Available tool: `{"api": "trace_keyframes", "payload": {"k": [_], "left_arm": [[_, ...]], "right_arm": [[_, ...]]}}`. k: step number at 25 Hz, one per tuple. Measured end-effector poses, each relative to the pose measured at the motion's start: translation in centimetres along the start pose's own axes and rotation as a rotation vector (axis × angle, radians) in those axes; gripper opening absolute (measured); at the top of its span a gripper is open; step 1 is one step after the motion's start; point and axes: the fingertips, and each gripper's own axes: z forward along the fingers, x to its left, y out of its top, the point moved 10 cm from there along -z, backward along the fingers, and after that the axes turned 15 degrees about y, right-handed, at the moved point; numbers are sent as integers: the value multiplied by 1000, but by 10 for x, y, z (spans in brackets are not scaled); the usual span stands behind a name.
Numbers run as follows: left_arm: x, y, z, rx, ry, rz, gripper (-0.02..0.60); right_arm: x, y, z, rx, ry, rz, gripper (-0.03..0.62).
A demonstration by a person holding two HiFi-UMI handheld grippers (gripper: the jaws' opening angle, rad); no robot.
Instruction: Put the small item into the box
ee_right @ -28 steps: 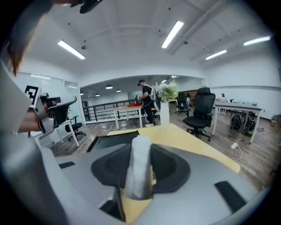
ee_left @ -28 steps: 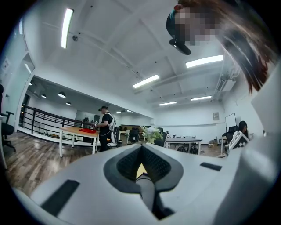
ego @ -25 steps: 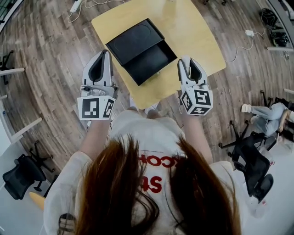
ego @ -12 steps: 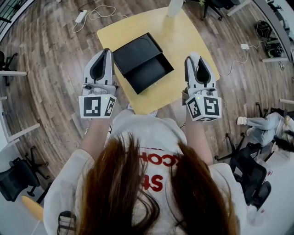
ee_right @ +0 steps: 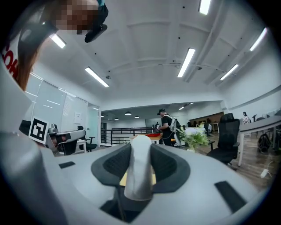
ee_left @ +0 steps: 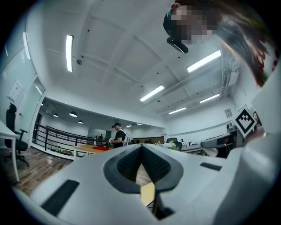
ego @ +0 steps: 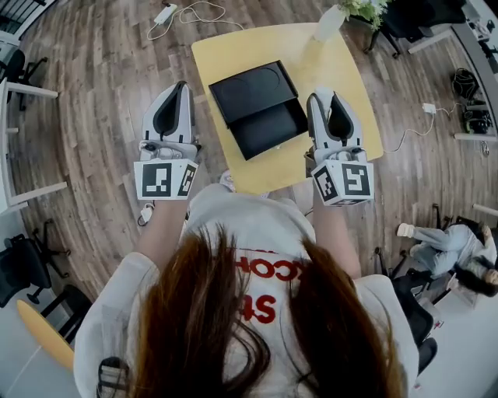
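Observation:
A black box [ego: 269, 127] lies open on the yellow table [ego: 336, 76], its lid [ego: 250, 88] folded back on the far side. My right gripper [ego: 327, 99] hovers at the box's right edge. It is shut on a small white rounded item [ee_right: 139, 171] that stands upright between the pads in the right gripper view. The item does not show in the head view. My left gripper [ego: 179, 89] hangs over the floor left of the table. Its jaws meet at the tips [ee_left: 141, 146] with nothing between them.
A white vase with a plant [ego: 331, 20] stands at the table's far right corner. A power strip and cable [ego: 165, 13] lie on the wood floor beyond. Office chairs [ego: 23, 268] stand at the left, and a seated person [ego: 443, 239] is at the lower right.
In the head view the table and box have slid right and nearer. The right gripper now sits beside the box's right edge. Both grippers keep their grip and pose.

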Motion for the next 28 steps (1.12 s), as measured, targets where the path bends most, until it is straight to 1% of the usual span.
{"api": "trace_keyframes", "payload": {"k": [3, 5, 8, 12, 15, 18, 21, 25, 28], "left_arm": [[14, -1, -7, 14, 46, 7, -2], [21, -4, -9, 29, 68, 6, -2], [26, -12, -13, 64, 92, -1, -2], [32, -24, -26, 130, 115, -10, -2], [40, -35, -35, 169, 127, -9, -2], [48, -44, -40, 201, 139, -7, -2], [54, -50, -46, 232, 148, -6, -2], [56, -55, -55, 263, 150, -6, -2], [60, -58, -53, 272, 153, -19, -2]], "right_arm": [[6, -5, 19, 23, 52, 6, 140], [7, -16, 32, 66, 86, 22, 140], [9, -45, 49, 169, 137, 50, 141], [16, -95, 61, 330, 190, 80, 141], [21, -131, 66, 425, 201, 97, 143], [24, -154, 71, 487, 210, 94, 144], [28, -172, 76, 547, 230, 58, 147], [34, -191, 78, 659, 259, 9, 160], [35, -195, 81, 673, 245, 17, 173]]}}
